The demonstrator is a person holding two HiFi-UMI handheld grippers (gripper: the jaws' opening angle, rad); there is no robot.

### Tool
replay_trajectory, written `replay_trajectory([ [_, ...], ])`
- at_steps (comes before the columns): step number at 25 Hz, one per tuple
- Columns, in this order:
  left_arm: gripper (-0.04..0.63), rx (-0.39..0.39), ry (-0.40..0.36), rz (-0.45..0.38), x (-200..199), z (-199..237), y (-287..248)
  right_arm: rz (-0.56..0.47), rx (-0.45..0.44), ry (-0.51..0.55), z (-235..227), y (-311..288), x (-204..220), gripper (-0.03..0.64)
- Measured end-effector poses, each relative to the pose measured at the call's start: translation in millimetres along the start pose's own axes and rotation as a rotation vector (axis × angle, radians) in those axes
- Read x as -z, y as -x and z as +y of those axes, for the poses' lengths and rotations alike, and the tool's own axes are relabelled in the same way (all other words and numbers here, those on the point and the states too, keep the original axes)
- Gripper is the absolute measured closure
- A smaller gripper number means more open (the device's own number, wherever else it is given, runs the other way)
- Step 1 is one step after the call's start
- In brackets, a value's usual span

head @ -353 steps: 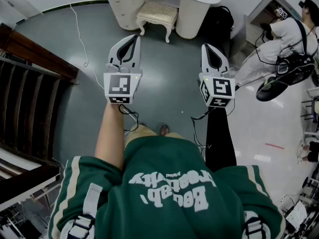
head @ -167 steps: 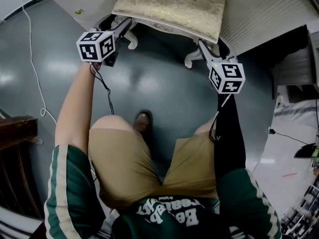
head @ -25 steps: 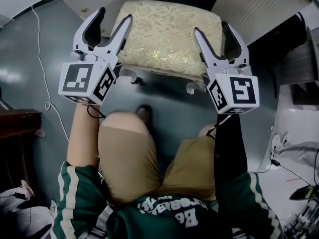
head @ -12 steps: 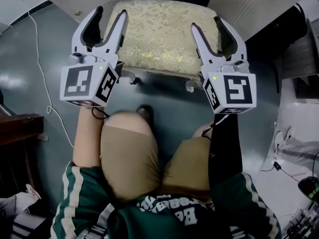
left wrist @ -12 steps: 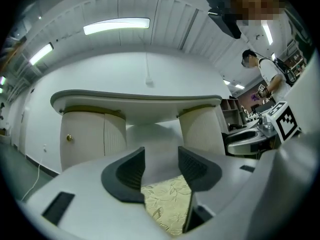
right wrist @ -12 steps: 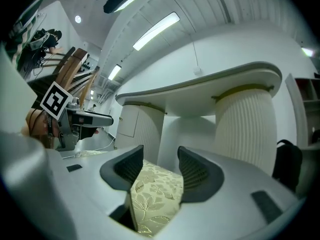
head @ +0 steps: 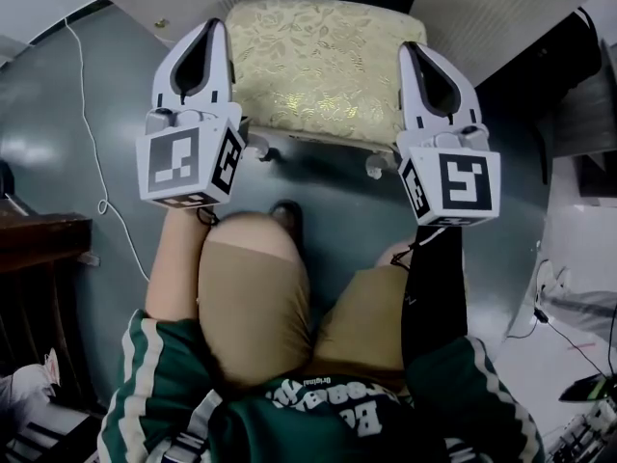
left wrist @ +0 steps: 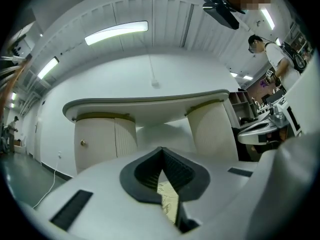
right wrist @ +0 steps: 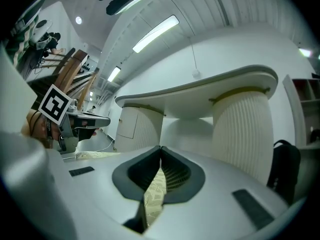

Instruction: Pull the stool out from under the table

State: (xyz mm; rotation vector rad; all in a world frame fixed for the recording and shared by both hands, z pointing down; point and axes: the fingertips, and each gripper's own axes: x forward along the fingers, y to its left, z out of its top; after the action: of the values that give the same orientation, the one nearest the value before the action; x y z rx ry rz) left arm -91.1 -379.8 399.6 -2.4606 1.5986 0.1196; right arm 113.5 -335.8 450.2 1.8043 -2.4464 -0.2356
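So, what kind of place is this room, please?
Probably a lab or studio furnished like a bedroom, not a real home: a cream dressing table with a padded stool, but a loose cable on the grey floor and long ceiling strip lights.

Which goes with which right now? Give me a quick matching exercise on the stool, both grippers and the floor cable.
1. stool
2. left gripper
3. right gripper
4. white cable

A. lying on the grey floor, far left
B. shut, at the stool's right side
C. gold-patterned seat, white legs
D. shut, at the stool's left side

Pairs: 1-C, 2-D, 3-B, 4-A
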Motion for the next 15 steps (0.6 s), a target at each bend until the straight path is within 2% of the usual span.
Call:
replay_trajectory([
  [5,0.581,-0.009,0.005,0.009,3,2,2,-0.005,0.012,-0.01,-7,3,0,0.601],
  [15,0.581,0.034,0.004,-0.007,6,-11,0,0.014,0.048,0.005,-14,4,4,0.603],
])
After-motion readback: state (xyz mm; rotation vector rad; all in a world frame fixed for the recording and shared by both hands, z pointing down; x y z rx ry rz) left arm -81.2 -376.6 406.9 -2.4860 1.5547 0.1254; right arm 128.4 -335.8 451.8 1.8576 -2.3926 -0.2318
